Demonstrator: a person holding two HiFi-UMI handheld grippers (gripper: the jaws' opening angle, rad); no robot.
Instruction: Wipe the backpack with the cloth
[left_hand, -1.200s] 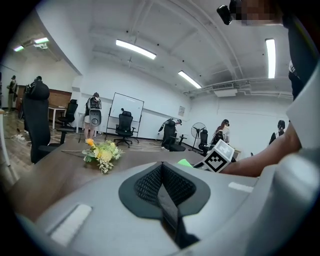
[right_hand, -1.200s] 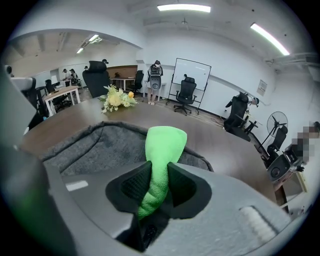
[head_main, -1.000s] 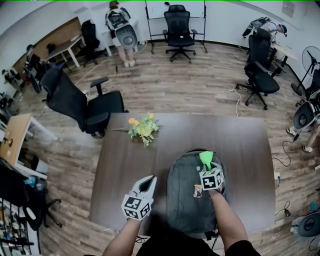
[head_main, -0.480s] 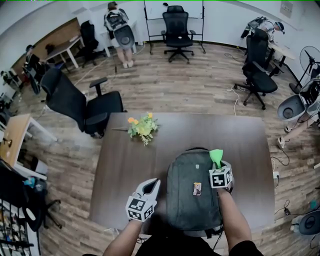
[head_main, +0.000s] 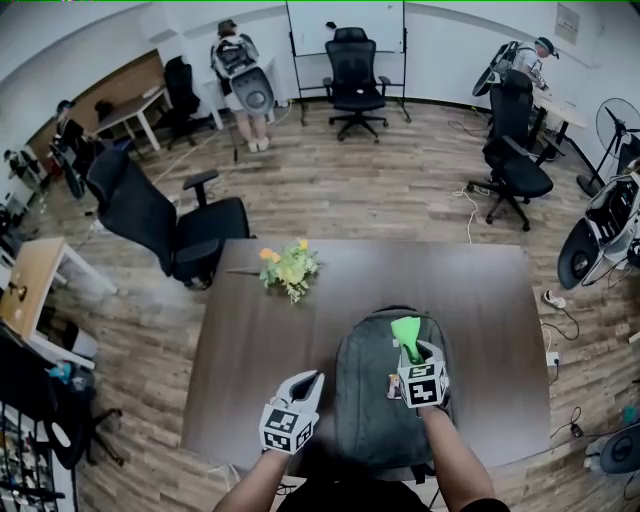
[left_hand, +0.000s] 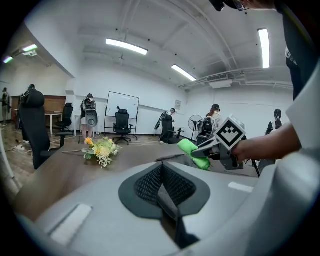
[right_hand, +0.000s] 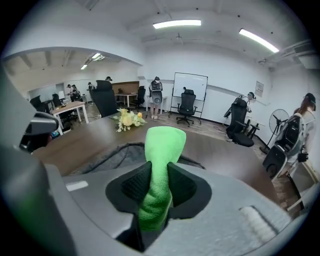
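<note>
1. The grey backpack (head_main: 372, 420) is lying flat on the dark wooden table (head_main: 250, 340), at the near edge and a bit right of the middle, with its top handle pointing far.
2. The right gripper (head_main: 413, 352) is sitting over the far right part of the backpack. Its jaws are clamping the green cloth (head_main: 406, 332), as its own view shows.
3. The cloth is sticking out past the jaw tips in a folded wad, pointing far, above the top end of the pack. Whether it is touching the fabric cannot be told.
4. The left gripper (head_main: 305, 382) is hovering just beside the backpack's left side, over bare table near the near edge. Its jaws are pressing together with nothing between them.
5. A small tag (head_main: 394, 384) is lying on the pack just left of the right gripper.
6. A bunch of yellow flowers (head_main: 287, 266) is lying on the far left part of the table, well apart from the pack.
7. A black office chair (head_main: 170, 215) is standing just beyond the table's far left corner.
8. A person (head_main: 240, 75) is standing at the far wall near a whiteboard (head_main: 345, 20).
</note>
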